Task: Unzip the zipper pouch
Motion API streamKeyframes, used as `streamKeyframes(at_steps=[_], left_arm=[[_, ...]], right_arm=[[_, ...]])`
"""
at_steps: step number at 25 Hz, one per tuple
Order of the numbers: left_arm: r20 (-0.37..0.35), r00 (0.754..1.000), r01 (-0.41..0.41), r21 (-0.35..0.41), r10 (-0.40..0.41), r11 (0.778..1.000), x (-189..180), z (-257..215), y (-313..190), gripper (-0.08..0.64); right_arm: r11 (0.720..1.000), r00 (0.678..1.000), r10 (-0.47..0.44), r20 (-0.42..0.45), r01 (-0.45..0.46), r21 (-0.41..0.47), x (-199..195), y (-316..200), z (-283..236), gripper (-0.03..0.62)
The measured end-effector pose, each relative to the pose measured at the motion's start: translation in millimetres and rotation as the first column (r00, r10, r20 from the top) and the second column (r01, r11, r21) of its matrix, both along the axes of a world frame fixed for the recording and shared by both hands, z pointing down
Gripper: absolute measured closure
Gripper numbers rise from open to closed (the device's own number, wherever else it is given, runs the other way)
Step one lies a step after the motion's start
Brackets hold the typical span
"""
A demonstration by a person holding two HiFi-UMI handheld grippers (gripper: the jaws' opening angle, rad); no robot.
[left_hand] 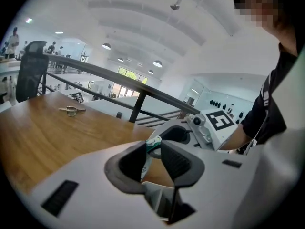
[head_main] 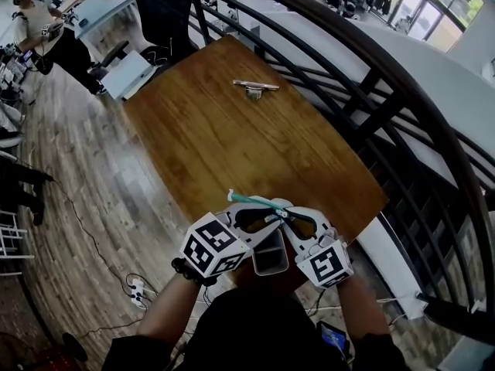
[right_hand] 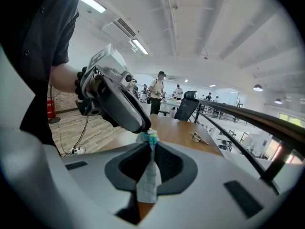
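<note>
Pinching the zipper pouch [head_main: 270, 255] between fingers: left gripper [left_hand: 153, 143] and right gripper [right_hand: 151, 144]

Grey zipper pouch [head_main: 270, 253] hangs upright, teal zip [head_main: 259, 201] on top.

Brown wooden counter [head_main: 232, 130] with one small metal piece [head_main: 255, 88] lying alone near its far edge. Curved black railing [head_main: 380, 114] along the right side, black office chair [head_main: 162, 6] at the far end. Plank floor [head_main: 85, 176] to the left, with a white power strip [head_main: 138, 291] near and a person [head_main: 39, 29] standing far off.
</note>
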State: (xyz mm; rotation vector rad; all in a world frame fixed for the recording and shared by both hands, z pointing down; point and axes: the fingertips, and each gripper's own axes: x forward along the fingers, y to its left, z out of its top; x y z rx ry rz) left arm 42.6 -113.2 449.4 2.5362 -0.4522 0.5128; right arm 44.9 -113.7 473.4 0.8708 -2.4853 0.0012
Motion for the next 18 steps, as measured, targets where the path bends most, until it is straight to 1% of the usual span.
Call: streamKeyframes(at_steps=[5,7,12,18], left_arm=[[-0.045,0.999,0.024,-0.081,-0.028,0.996,0.5,-1.4,-2.5,0.403],[-0.049,0.998,0.022,-0.096,-0.026,0.995,-0.9,-1.5,-4.0,0.402],[-0.033,0.999,0.027,-0.113,-0.031,0.993,-5.0,2.1,-6.8,0.400],[-0.039,0.998,0.039,-0.132,-0.045,0.990,-7.4,3.6,-8.0,0.400]], right_arm=[[1.000,0.999,0.009,-0.051,-0.008,0.026,-1.0,-3.7,-0.4,0.561],[0.999,0.997,0.007,-0.072,-0.004,0.040,-3.3,-4.9,-2.1,0.563],[0.996,0.989,-0.021,-0.148,0.033,0.081,-11.9,-3.6,-2.3,0.565],[0.994,0.984,-0.047,-0.172,0.063,0.086,-17.5,-1.1,-2.3,0.566]])
